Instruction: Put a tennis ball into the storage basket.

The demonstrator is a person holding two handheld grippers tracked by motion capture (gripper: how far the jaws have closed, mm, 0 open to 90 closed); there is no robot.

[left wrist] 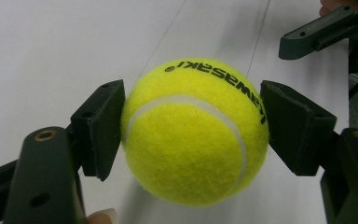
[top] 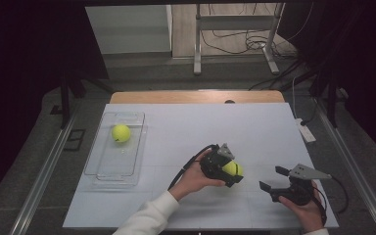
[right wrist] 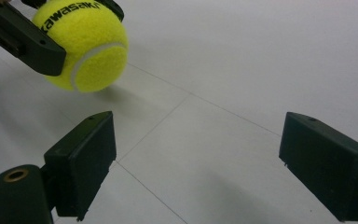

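Two tennis balls are on the scene, and the one that matters, the gripped ball (left wrist: pixel 193 133), sits squarely between the jaws of the left gripper (top: pixel 225 169), both pads pressed against its felt sides. In the left gripper view the ball's shadow falls on the white table (top: pixel 200 127) beneath it, so it looks lifted just clear of the surface (though the gap is too slight to be sure of). It is near the front middle of the table, slightly right of centre in the high view.

A ball has no long axis, so the grip's direction matters little; what counts is where it has to go. The second ball (top: pixel 121 132) already lies in the clear tray (top: pixel 103 169) at the table's left side, toward the tray's far end. From the held ball, the tray lies to the left and a little farther from the person, well apart across bare table. My reading is that the held ball is meant to join the other, which would call for a leftward carry with the left hand (top: pixel 196 178), the nearer one to the tray.

Just to the right, the right gripper (top: pixel 275 177) hovers near the front edge with its jaws spread wide and nothing between them, pointing toward the held ball.
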